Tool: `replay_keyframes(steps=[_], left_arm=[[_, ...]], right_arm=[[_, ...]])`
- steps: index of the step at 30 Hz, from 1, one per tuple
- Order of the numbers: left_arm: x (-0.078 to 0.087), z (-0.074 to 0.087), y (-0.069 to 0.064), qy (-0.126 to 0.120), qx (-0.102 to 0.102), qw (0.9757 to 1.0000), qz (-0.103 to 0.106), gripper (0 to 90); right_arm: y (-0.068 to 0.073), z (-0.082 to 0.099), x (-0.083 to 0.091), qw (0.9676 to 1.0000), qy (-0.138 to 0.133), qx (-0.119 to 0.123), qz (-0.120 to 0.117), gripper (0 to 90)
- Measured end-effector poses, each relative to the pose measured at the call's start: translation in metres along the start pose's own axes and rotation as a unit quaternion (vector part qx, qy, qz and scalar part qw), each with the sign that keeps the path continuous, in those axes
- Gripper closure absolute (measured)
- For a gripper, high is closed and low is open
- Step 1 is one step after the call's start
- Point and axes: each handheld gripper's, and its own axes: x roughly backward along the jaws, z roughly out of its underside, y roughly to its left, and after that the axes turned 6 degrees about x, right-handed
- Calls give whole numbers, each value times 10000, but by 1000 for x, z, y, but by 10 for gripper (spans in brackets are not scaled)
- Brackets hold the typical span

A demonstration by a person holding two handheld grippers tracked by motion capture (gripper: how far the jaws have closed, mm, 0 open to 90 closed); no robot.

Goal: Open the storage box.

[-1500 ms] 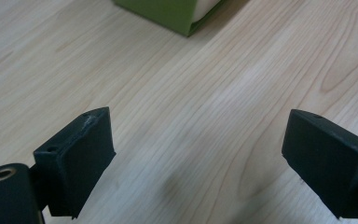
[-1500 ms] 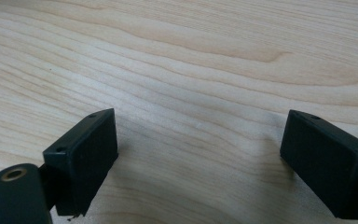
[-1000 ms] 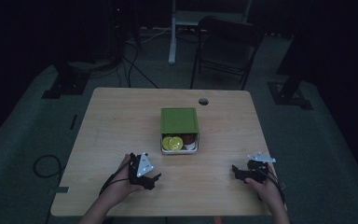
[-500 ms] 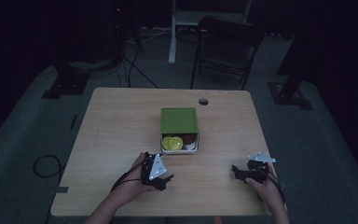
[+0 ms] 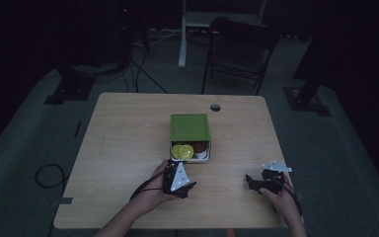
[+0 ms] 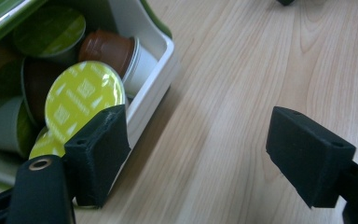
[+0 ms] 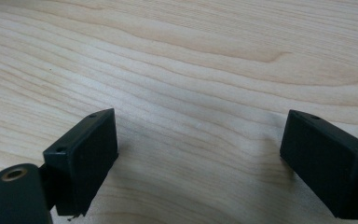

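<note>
A small white box (image 5: 203, 157) with a green lid (image 5: 190, 127) slid partly back stands mid-table and holds several coffee capsules. In the left gripper view a lime foil-topped capsule (image 6: 84, 100) lies beside a brown one (image 6: 109, 49) and a dark green one (image 6: 51, 28). My left gripper (image 5: 191, 183) (image 6: 214, 154) is just in front of the box's near corner (image 6: 165, 51). It is open, its jaws have just been closing, and only bare table lies between them. My right gripper (image 5: 250, 181) (image 7: 200, 158) rests open over bare wood at the front right.
The wooden table (image 5: 128, 128) has a cable hole (image 5: 215, 107) near its far edge. A dark chair (image 5: 239, 47) stands behind the table. Cables (image 5: 47, 175) lie on the floor to the left.
My left hand has slid its gripper to the right along the front of the table, closer to the box's open end. The right hand has stayed where it was.
</note>
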Motion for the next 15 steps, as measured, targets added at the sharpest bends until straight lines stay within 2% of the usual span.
replay_keyframes(steps=[5,10,11,12,15], left_arm=[[-7,-6,-2,-75,-135,9999,30,271],[-19,-13,-6,-264,-531,9982,-118,319],[-19,-13,-6,-264,-531,9982,-118,330],[-22,-14,-6,-254,-646,9975,-133,332],[-28,-15,-7,-196,-781,9966,-174,343]], right_arm=[[0,0,0,10000,1,0,0,106],[0,0,0,10000,0,2,1,106],[0,0,0,10000,0,2,0,106],[0,0,0,10000,0,2,0,106],[0,0,0,10000,0,2,1,106]])
